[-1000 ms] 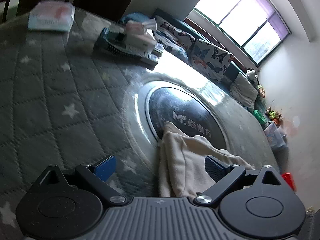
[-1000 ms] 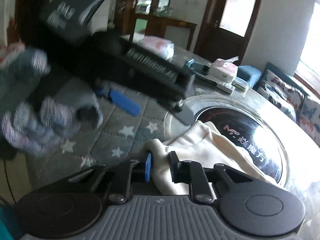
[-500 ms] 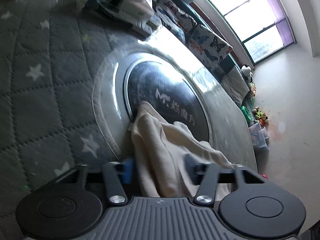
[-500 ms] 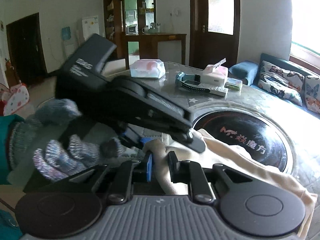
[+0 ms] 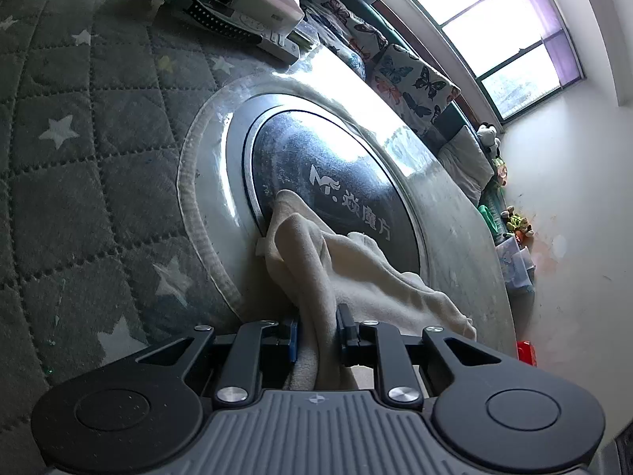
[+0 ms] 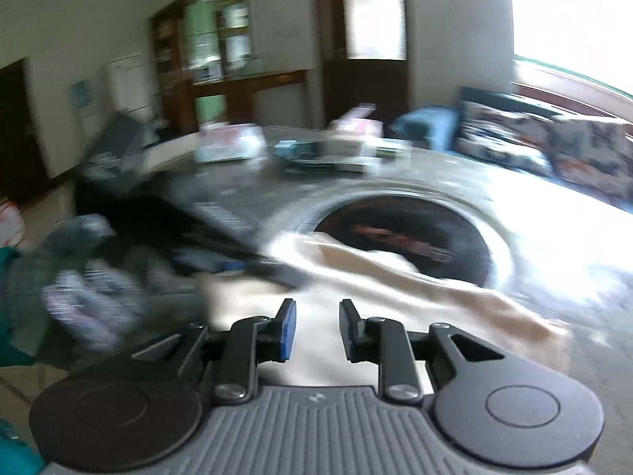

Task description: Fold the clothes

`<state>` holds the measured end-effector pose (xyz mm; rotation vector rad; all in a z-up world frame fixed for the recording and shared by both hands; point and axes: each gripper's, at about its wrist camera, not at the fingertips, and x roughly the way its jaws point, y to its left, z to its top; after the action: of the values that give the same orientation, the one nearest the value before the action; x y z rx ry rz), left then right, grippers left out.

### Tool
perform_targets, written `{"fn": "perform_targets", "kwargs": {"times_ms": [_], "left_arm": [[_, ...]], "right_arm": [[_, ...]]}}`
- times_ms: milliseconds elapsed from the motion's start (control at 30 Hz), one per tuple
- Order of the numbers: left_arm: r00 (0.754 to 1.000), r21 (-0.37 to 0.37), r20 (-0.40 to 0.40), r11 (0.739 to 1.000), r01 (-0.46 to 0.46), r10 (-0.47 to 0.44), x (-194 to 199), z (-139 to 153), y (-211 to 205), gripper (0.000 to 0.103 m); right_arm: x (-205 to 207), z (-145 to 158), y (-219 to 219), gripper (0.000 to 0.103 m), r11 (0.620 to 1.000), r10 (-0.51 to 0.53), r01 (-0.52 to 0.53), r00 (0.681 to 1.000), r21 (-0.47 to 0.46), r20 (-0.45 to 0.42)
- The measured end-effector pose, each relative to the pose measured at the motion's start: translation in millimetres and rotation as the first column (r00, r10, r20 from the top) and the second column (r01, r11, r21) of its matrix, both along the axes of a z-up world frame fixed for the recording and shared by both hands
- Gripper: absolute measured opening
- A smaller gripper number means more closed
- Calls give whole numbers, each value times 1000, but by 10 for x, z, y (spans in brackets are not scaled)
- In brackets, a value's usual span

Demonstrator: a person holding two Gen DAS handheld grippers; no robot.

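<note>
Left gripper [image 5: 316, 336] closing, jaws clamped on a bunched fold of the cream garment [image 5: 356, 273]. Garment lies on the table [image 5: 79, 198], draped over the round glass plate [image 5: 336, 174]. Right gripper [image 6: 315, 330] opening, nothing pinched, cloth just beneath; view blurred.

Cream garment [image 5: 348, 273], grey quilted cover [image 5: 79, 166] with white stars, butterfly-print cushions [image 5: 411, 79], blue gripper pads [image 6: 287, 332]

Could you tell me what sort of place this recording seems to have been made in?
Most likely a home living room. A sofa with butterfly cushions runs under a large window, stuffed toys sit at its far end, and the cream garment lies on a round table with a quilted star cover.
</note>
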<state>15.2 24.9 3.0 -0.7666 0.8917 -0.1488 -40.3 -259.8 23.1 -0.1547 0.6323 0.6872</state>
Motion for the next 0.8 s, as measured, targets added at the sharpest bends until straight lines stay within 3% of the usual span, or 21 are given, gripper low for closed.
{"fn": "perform_targets", "kwargs": {"times_ms": [167, 367, 433, 667, 800], "left_arm": [[1000, 12, 1, 1000, 3, -3, 6, 4, -19, 20], [1000, 28, 6, 1000, 13, -14, 13, 12, -38, 20], [1000, 31, 6, 999, 15, -15, 19, 13, -40, 20], [1000, 60, 11, 998, 26, -26, 23, 30, -74, 21], [1000, 69, 11, 997, 28, -29, 25, 31, -82, 21]], "right_arm": [[263, -77, -400, 25, 982, -186, 186, 982, -23, 5], [564, -272, -766, 25, 948, -318, 318, 946, -21, -55], [619, -320, -848, 25, 940, -340, 340, 937, -16, -73], [693, -378, -1032, 42, 918, -391, 395, 914, 19, -107], [731, -430, -1041, 42, 914, -393, 403, 908, 47, -145]]}}
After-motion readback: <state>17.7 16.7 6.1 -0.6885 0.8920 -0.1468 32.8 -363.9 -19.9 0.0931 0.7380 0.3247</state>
